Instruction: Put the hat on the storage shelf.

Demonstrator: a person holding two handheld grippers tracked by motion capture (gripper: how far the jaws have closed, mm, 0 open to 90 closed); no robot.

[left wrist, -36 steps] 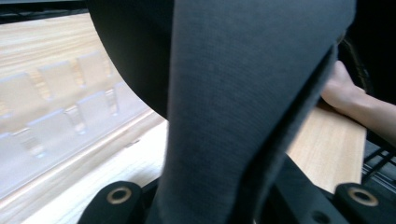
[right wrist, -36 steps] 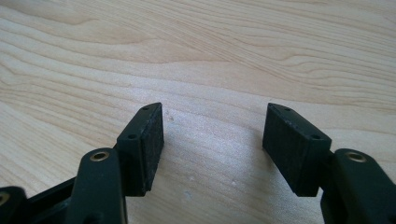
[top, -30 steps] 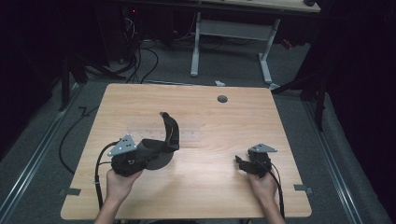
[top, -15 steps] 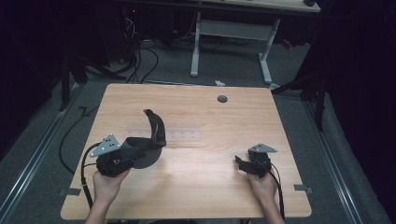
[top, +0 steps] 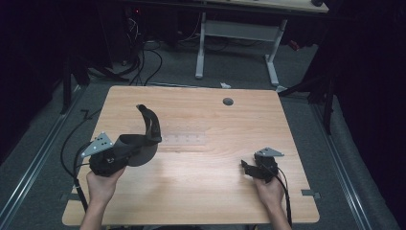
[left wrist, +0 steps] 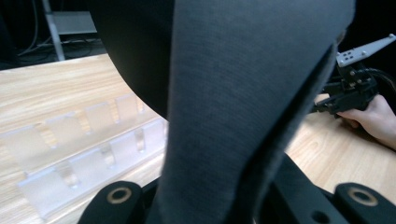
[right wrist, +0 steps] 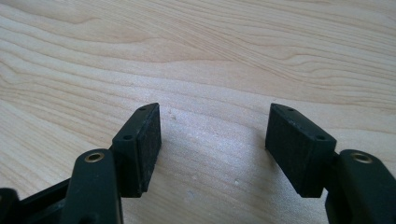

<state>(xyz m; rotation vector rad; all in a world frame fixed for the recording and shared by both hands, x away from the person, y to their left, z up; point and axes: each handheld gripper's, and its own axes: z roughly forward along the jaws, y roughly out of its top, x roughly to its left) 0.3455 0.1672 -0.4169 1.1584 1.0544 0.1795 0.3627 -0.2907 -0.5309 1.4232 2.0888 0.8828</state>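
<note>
Above the pale wooden table [top: 201, 191], a floppy dark grey cloth piece [top: 143, 139] is held tight by the left gripper [top: 125, 152], beside a clear plastic tray [top: 184, 139]. Right gripper [right wrist: 212, 140] is spread wide, low.

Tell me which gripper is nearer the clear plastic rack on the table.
Left. The left gripper, shut on a dark fabric piece, sits just beside the clear plastic rack; the right gripper rests open farther off toward the near edge.

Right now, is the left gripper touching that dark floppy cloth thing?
Touching. In the left gripper view the dark cloth rises from between the jaws; the high view shows the left gripper clamped on it.
</note>
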